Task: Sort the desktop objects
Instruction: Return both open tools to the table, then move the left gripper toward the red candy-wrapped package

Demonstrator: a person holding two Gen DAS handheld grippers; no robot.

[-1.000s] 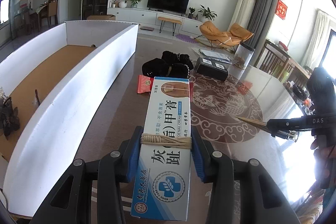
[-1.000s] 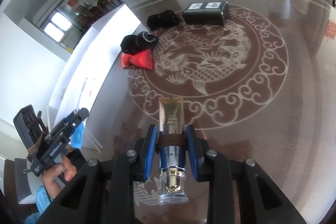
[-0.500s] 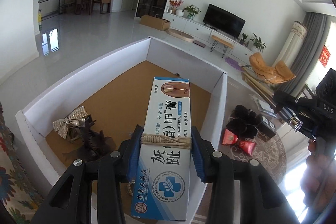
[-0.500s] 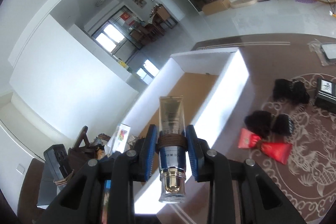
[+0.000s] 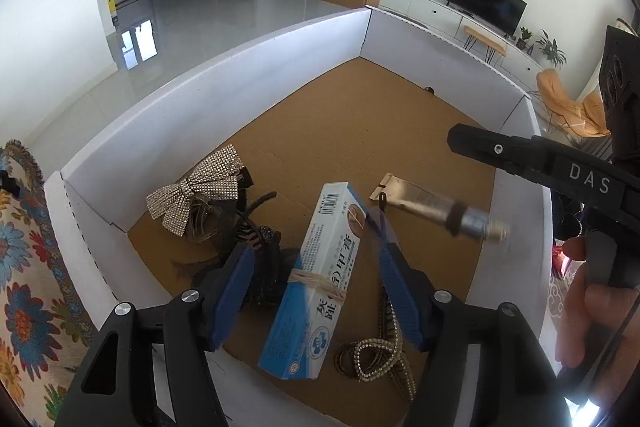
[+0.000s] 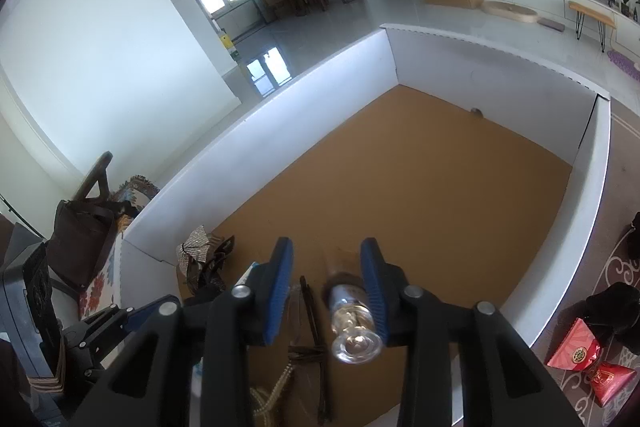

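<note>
Left gripper (image 5: 316, 291) jaws opening, the blue ointment box (image 5: 316, 287) loose and tilted between its fingers. Right gripper (image 6: 326, 287) opening too, the blurred cosmetic tube (image 6: 352, 323) slipping free beside its right finger.

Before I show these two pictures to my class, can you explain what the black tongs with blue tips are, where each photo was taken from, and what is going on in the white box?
No robot here: a person holds a hand-held gripper in each hand, and each carries a wide-angle camera looking along its two blue-padded fingers. One picture is from the left gripper, the other from the right gripper. Both hang over a white box with a brown cardboard floor. Inside lie a sparkly bow, dark hair clips and a beaded chain. Both sets of jaws are opening. A blue-and-white carton sits tilted between the left pads, touching neither. A blurred tube, apparently just let go, drops from the right gripper. A person's hand is at the right edge.
</note>
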